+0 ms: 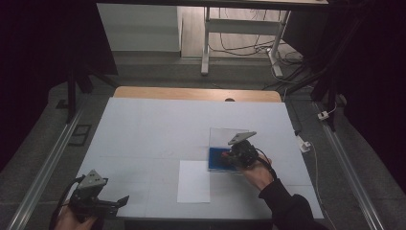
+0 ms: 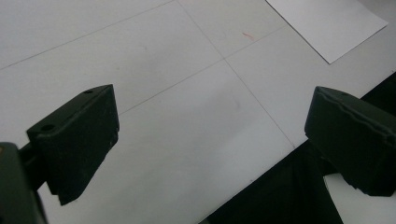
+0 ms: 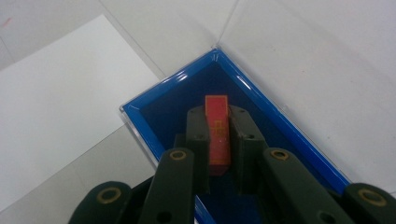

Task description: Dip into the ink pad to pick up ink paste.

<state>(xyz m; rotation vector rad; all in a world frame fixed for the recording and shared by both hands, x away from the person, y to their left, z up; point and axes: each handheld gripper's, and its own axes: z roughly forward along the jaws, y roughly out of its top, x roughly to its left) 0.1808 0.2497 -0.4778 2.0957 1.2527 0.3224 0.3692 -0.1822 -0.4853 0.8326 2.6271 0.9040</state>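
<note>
A shallow blue box (image 3: 261, 100) with a clear raised lid (image 1: 225, 135) lies on the white table right of centre, where the blue box (image 1: 216, 159) shows beside my right hand. My right gripper (image 3: 218, 109) reaches into it, jaws shut on a flat red tile (image 3: 217, 130) with fine gold markings, held upright between the pads. The right gripper (image 1: 235, 155) is held by a dark-sleeved hand. My left gripper (image 1: 122, 201) rests near the table's front left corner, jaws open. In the left gripper view its black fingers (image 2: 77, 140) stand wide apart over bare table.
A white paper sheet (image 1: 194, 181) lies at the front middle, just left of the box, and the sheet (image 2: 327, 23) sits ahead of the left gripper. The table's front edge (image 2: 261, 179) runs under the left jaws. Desk legs and cables stand beyond the far edge.
</note>
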